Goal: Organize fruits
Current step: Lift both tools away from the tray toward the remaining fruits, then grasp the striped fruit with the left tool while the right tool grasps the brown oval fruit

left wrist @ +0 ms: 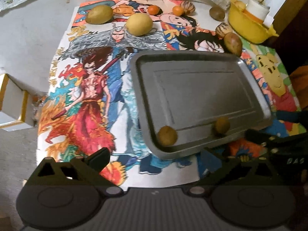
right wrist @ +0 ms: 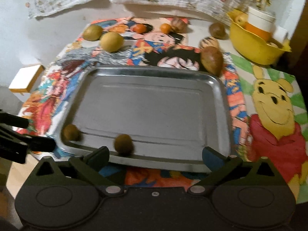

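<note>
Right wrist view: right gripper (right wrist: 156, 154) jaws spread wide, nothing between them, hanging over the near rim of the metal tray (right wrist: 150, 77); two small brown fruits (right wrist: 123, 144) (right wrist: 70, 132) sit inside the tray along that near edge. Left wrist view: left gripper (left wrist: 154, 158) also wide open and empty, at the tray's near corner. Beyond the tray, on the cartoon-print cloth (right wrist: 273, 100), lie two yellow-green fruits (right wrist: 111, 41), two small oranges (right wrist: 139, 28), several brown fruits (right wrist: 211, 60) and a yellow bowl (right wrist: 254, 48).
</note>
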The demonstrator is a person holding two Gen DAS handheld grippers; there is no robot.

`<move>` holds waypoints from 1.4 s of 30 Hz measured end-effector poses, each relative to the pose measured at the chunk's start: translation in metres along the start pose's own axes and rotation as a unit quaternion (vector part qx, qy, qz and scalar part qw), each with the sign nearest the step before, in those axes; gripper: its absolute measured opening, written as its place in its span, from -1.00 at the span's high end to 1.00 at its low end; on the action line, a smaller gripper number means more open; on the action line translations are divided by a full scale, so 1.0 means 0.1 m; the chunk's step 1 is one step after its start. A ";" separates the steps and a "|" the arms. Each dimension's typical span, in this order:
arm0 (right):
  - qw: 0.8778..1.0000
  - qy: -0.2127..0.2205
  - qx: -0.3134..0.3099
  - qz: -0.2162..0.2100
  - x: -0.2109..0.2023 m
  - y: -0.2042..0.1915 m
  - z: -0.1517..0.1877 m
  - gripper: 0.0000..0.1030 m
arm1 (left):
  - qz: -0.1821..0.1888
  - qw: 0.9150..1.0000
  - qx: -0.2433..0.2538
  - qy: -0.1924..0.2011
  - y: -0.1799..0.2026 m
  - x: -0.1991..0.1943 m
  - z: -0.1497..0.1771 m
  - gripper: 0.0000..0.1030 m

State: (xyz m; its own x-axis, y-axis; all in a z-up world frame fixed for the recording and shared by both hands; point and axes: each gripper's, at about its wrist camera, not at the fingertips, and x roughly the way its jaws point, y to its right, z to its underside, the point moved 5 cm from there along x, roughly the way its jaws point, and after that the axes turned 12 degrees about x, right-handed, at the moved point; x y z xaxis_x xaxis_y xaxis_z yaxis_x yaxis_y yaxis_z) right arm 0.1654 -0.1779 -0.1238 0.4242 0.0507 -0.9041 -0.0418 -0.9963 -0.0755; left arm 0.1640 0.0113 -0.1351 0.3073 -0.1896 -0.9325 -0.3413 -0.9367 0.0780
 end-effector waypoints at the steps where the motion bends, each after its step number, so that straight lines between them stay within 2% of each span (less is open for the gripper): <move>1: 1.000 0.000 0.003 0.009 0.00 0.03 0.00 -0.99 | -0.005 1.000 0.003 -0.002 -0.02 0.00 0.00 -0.99; 6: 0.998 -0.001 0.043 0.044 0.02 0.26 -0.03 -0.99 | -0.025 1.000 0.010 -0.005 -0.11 0.02 -0.03 -0.99; 10: 0.997 0.012 0.060 0.054 0.02 0.38 -0.12 -0.99 | -0.030 1.000 0.005 -0.003 -0.17 0.07 -0.17 -0.99; 19: 0.996 0.039 0.063 0.058 0.17 0.57 -0.51 -0.99 | -0.054 0.999 -0.006 0.003 -0.25 0.26 -0.71 -0.99; 27: 0.995 0.062 0.057 0.047 0.36 0.70 -0.97 -0.99 | -0.058 0.998 -0.014 0.016 -0.29 0.41 -1.22 -0.99; 32: 0.995 0.071 0.054 0.034 0.52 0.77 -1.26 -0.99 | -0.067 0.998 -0.015 0.011 -0.23 0.55 -1.59 -0.99; 37: 0.997 0.071 0.032 0.025 0.71 0.81 -1.51 -0.99 | -0.058 0.998 -0.012 0.019 -0.09 0.68 -1.96 -0.99; 42: 0.998 0.070 -0.003 0.007 0.86 0.83 -1.68 -0.95 | -0.021 0.999 -0.015 0.025 0.13 0.86 -2.37 -0.99</move>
State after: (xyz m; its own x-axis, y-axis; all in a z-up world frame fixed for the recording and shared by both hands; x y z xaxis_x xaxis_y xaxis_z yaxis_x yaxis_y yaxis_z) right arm 0.3501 -0.2680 -0.1373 0.5451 0.0268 -0.8380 -0.0439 -0.9972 -0.0604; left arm 0.3962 -0.0871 -0.1313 0.3650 -0.1635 -0.9165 -0.3013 -0.9522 0.0499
